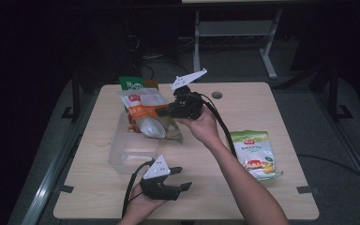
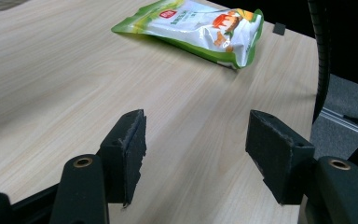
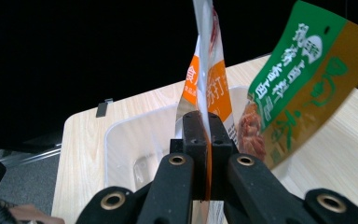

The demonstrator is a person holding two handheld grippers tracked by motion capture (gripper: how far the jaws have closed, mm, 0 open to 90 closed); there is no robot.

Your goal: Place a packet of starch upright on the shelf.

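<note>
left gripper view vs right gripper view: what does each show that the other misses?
Left gripper view alone: the left tool with jaws open and nothing between them, bare tabletop ahead, and the green-and-white snack bag lying flat near the table's edge.

Right gripper view alone: the right tool shut on the edge of the orange-and-white pouch, which hangs above the clear plastic bin; beside it a green-and-brown packet.

Both: the light wood table, dark surroundings.
</note>
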